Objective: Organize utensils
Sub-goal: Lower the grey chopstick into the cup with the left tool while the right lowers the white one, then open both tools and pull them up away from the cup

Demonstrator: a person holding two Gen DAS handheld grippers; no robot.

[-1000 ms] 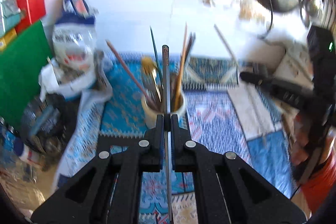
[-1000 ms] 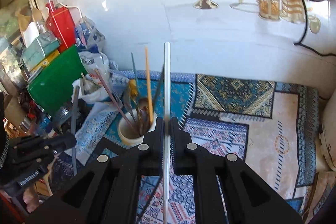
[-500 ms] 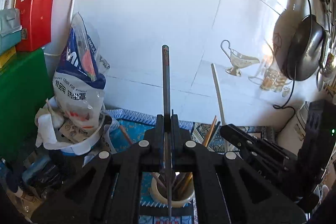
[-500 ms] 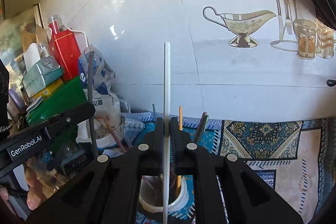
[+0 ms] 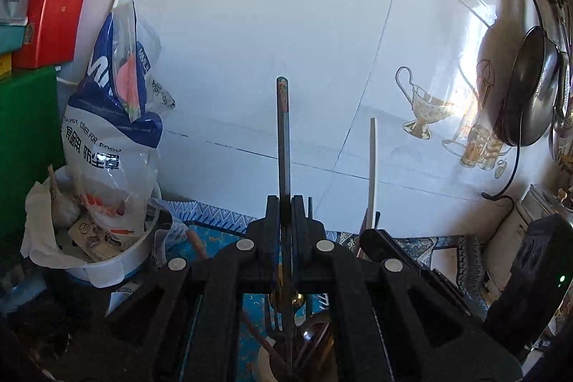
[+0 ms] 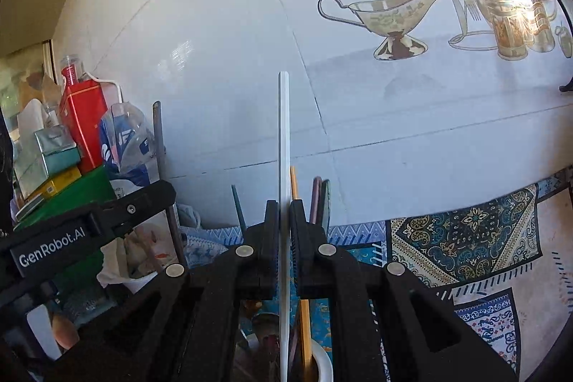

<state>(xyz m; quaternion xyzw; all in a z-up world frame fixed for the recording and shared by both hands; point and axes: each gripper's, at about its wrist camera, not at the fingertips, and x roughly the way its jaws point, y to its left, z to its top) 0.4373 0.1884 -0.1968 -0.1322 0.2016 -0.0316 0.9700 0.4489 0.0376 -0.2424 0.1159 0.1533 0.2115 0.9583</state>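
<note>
Right now, L gripper [image 5: 285, 213] fingers pinching dark chopstick [image 5: 283, 138] upright, R gripper [image 6: 284, 217] pinching white chopstick [image 6: 283, 131], cup rim [image 6: 324, 364] below

Readable print on two things
The left gripper [image 6: 107, 221] is showing "GenRobot.AI"; beside it, the food-cover bag [image 5: 107, 138] is reading "DUST COVER FOR FOOD".

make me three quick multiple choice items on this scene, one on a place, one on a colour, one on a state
1. Where is the red box in the left wrist view?
A. upper left
B. lower right
C. centre

2. What colour is the chopstick in the right gripper?
A. black
B. white
C. green

3. How does the left gripper stand?
A. wide open, nothing in it
B. shut on a dark chopstick
C. shut on a spoon

Answers:
1 A, it stands above the green box.
2 B, a pale stick rises between the pads.
3 B, the pads clamp the upright dark stick.
</note>
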